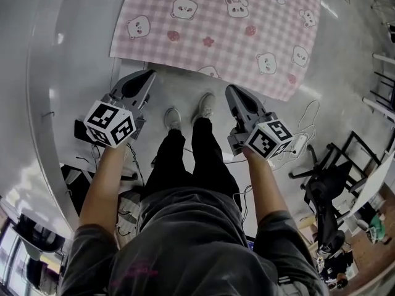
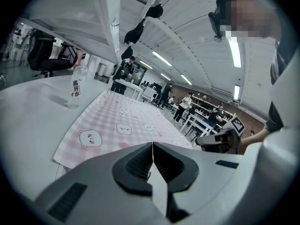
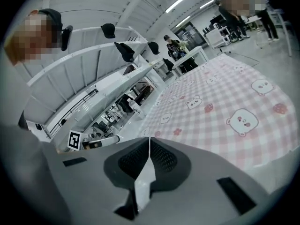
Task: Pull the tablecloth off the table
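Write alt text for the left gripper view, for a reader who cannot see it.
The left gripper, jaws shut on nothing, points at a pink checked tablecloth with bear faces lying on a white table. A bottle stands upright on the bare table at left.

Tablecloth (image 1: 222, 29): pink-and-white check, printed with cartoon bear and rabbit faces plus small red flowers. Spread flat, smooth, no visible folds. Covers part of table (image 1: 92, 17) only; bare top shows beside cloth on person's left. Near edge runs slantwise in head view and hangs slightly past table's front edge, near corners free. Table: white, smooth top, pale sheen.
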